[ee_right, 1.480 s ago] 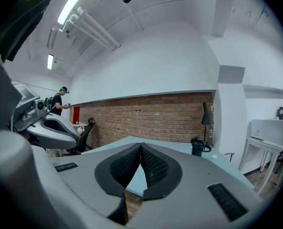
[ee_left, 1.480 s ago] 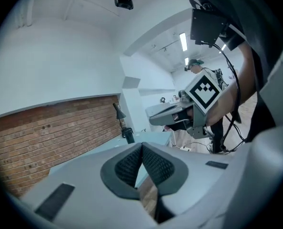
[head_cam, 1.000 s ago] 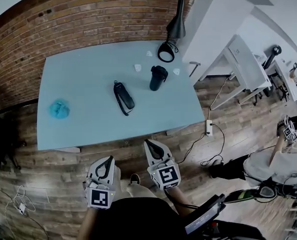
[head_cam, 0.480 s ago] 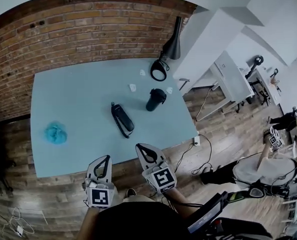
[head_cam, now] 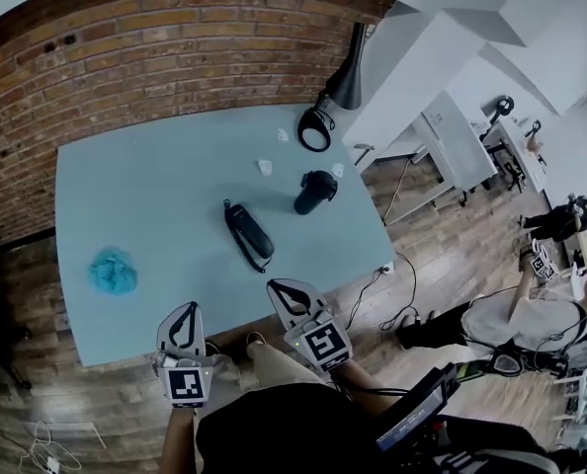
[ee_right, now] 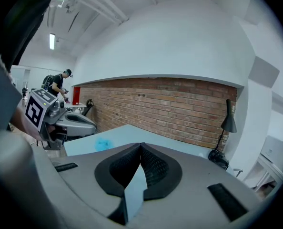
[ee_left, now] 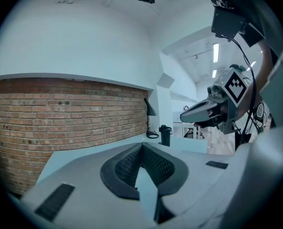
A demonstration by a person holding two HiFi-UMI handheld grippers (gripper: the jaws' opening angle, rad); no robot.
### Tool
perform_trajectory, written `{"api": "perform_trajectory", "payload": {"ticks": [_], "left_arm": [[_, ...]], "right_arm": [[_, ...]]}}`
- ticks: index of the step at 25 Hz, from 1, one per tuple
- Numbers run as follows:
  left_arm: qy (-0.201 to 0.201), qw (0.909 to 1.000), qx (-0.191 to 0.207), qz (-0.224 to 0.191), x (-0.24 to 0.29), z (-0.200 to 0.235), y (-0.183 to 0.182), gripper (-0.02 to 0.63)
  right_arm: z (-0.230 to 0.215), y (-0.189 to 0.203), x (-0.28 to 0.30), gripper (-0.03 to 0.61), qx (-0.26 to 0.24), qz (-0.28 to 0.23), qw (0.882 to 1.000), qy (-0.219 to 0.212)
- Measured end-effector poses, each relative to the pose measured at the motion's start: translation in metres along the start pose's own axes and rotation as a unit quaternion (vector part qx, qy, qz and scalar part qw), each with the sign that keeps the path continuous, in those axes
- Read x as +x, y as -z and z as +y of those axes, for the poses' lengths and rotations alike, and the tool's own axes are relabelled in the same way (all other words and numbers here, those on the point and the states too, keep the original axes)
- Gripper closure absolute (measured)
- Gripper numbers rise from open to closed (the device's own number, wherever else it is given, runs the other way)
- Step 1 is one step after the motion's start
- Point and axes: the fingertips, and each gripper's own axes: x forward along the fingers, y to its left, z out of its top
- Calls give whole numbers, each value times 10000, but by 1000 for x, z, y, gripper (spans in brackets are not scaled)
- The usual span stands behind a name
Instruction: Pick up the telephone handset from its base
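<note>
Park the closed, empty left gripper [head_cam: 186, 310] short of the blue table [head_cam: 135, 196], aim at the telephone handset [head_cam: 248, 233] lying mid-table near the black tumbler [head_cam: 315, 192], and spread the equally closed, empty right gripper [head_cam: 279, 290] before straddling it crosswise.

Black handset [head_cam: 248, 233] flat on table [head_cam: 125, 196]

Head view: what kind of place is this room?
Probably an office-like workroom or lab: a red brick wall, a pale blue rectangular table on a wooden plank floor, and white desks nearby.
</note>
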Motion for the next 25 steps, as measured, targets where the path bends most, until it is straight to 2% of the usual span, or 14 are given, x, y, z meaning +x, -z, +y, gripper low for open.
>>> {"api": "perform_trajectory", "payload": {"ticks": [6,10,13,16,20,25], "left_arm": [[-172,9990,-37,415,17,15,6,591],[-268,9975,207,627,40,16,-6,591],[-327,9965,232,731,64,8,-17,591],[-314,9965,298,717,94,-5,-30,591],[-236,9971,273,675,110,-24,-39,591],[-184,9967,157,772,115,-29,-22,591]], "right_arm": [[-38,8,39,561,156,1,9999,-62],[-77,11,67,561,275,-132,9994,-131],[-112,18,86,561,492,-237,9985,-80],[-143,34,105,561,750,-273,9968,-57],[-162,71,120,561,864,-42,9962,-79],[-171,88,139,561,961,52,9953,-78]]}}
